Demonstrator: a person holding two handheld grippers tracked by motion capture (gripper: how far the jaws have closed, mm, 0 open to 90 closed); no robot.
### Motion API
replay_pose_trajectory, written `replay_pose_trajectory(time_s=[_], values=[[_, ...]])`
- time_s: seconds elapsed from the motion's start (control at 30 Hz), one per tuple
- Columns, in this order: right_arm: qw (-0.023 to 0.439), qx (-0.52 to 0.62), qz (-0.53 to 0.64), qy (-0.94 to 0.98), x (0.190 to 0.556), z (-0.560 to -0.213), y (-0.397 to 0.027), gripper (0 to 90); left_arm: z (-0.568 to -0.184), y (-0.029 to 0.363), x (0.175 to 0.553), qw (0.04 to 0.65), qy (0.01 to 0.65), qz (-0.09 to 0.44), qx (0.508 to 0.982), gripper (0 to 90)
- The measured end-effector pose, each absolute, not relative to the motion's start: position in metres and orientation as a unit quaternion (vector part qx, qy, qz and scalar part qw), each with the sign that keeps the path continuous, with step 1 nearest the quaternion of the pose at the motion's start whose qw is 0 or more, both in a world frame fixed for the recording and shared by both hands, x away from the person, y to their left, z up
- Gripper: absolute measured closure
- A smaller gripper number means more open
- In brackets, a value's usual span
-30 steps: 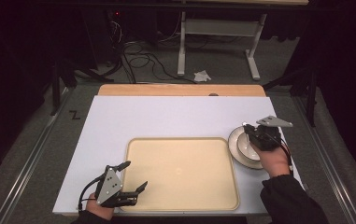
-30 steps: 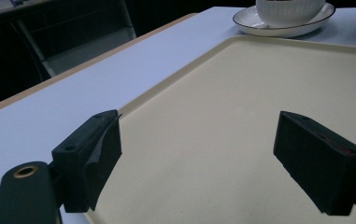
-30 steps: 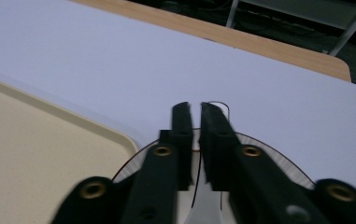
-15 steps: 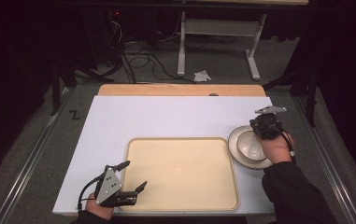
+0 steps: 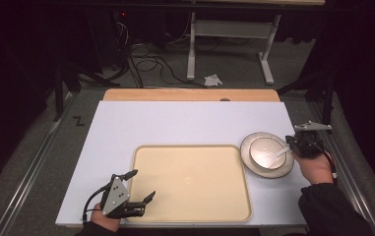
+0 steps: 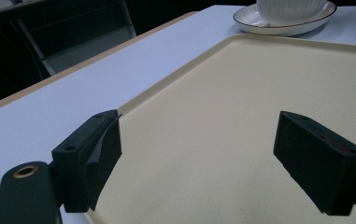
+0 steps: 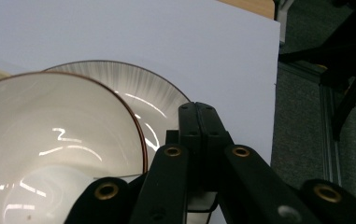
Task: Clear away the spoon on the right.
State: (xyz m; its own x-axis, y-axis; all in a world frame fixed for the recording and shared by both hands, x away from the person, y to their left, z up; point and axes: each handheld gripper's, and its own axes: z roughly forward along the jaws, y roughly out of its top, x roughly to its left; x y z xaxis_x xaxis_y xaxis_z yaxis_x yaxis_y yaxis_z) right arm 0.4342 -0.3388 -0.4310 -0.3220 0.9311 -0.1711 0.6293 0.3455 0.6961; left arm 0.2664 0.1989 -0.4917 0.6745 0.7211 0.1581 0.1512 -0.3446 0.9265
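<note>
- Since a second ago, the right hand-held gripper [image 5: 296, 147] has drawn back from over the bowl [image 5: 266, 152] to the plate's right edge; its jaws are pressed together on what looks like a white spoon [image 5: 279, 153] handle.
- That spoon's long axis runs leftward from the jaws, its scoop inside the bowl, which sits on a plate [image 5: 286, 168] just right of the tray [image 5: 190, 184].
- Left hand-held gripper [image 5: 140, 194] hovers wide apart and empty at the tray's near left corner, well apart from the bowl.
- Nothing lies on the worktop [image 5: 175, 123] between tray and plate; I judge the right hand nearer.
</note>
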Motion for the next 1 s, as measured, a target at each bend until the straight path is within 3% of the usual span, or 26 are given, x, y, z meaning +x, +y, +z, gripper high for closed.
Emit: replay_pose_trajectory(time_s=[0.3, 0.57, 1.0], values=[[0.280, 0.500, 0.293, 0.765, 0.407, -0.434, -0.348, 90.0, -0.492, 0.199, 0.266, 0.497, 0.285, 0.286, 0.768, 15.9], [0.301, 0.510, 0.310, 0.744, 0.403, -0.431, -0.361, 90.0, -0.492, 0.199, 0.266, 0.495, 0.288, 0.289, 0.767, 15.9], [0.298, 0.502, 0.353, 0.731, 0.372, -0.452, -0.358, 90.0, -0.493, 0.199, 0.266, 0.495, 0.288, 0.287, 0.768, 15.8]])
